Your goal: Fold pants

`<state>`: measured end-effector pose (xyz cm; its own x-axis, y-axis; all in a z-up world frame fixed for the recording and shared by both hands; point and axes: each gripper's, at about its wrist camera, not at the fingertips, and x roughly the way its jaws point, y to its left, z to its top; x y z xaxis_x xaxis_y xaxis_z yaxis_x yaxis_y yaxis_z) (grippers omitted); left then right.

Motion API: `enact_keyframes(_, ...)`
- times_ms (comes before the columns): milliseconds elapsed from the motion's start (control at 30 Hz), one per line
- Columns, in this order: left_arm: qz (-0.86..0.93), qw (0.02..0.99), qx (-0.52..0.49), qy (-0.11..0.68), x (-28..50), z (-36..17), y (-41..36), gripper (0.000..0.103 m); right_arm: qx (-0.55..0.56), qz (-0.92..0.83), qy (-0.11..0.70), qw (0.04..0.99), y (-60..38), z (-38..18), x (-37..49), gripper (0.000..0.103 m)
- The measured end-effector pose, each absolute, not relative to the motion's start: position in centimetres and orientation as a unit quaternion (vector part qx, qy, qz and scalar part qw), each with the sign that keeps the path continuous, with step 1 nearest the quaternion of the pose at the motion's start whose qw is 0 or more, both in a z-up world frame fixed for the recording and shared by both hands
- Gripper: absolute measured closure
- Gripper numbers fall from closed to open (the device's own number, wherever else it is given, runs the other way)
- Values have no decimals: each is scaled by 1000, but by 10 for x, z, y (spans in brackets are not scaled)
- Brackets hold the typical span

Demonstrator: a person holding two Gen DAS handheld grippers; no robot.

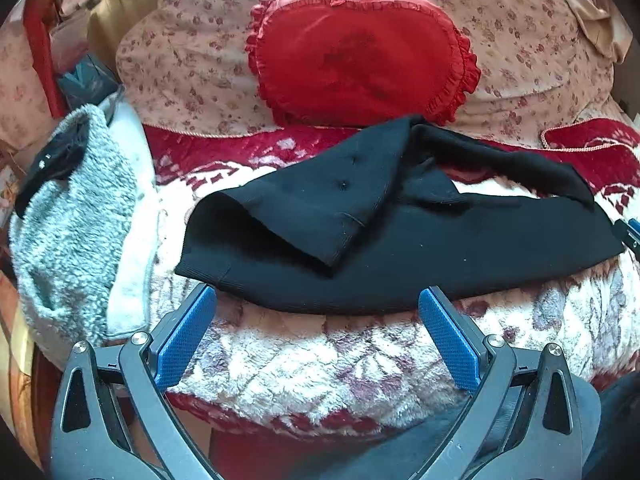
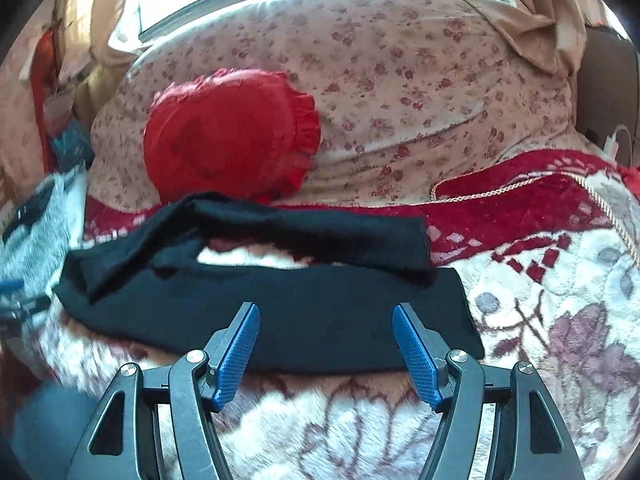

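Observation:
Black pants (image 1: 400,236) lie across a red-and-white fleece blanket (image 1: 320,360) on the bed, waist end at the left with a flap folded over, two legs running right. My left gripper (image 1: 318,294) is open and empty, fingertips just at the pants' near edge by the waist. In the right wrist view the pants (image 2: 320,320) show both legs, the far one lying slightly apart. My right gripper (image 2: 326,312) is open and empty, its blue fingertips over the near leg. The right gripper's tip also shows at the left wrist view's right edge (image 1: 630,236).
A red frilled cushion (image 1: 360,60) rests against a floral quilt (image 1: 520,40) behind the pants. A grey fleece garment (image 1: 72,220) with a black item on it lies at the left. The blanket's near edge drops off just below the grippers.

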<state>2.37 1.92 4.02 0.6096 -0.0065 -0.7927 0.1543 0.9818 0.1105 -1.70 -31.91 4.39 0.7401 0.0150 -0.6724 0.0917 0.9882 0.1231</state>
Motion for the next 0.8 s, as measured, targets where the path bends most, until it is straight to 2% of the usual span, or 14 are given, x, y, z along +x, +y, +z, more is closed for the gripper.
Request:
enact_keyframes(167,-60,882,72,462,32,16,15,1,81,-21,356,931,-320,44,-17,36)
enact_keyframes(300,-70,880,29,469,38,4,44,1,65,-25,368,927,-316,35,-23,36)
enact_keyframes(500,-108,871,-126,463,49,-13,130,1,35,-49,385,921,-313,24,-33,36)
enact_keyframes(800,-148,853,-231,444,88,-38,167,2,39,-75,384,919,-311,19,-20,36)
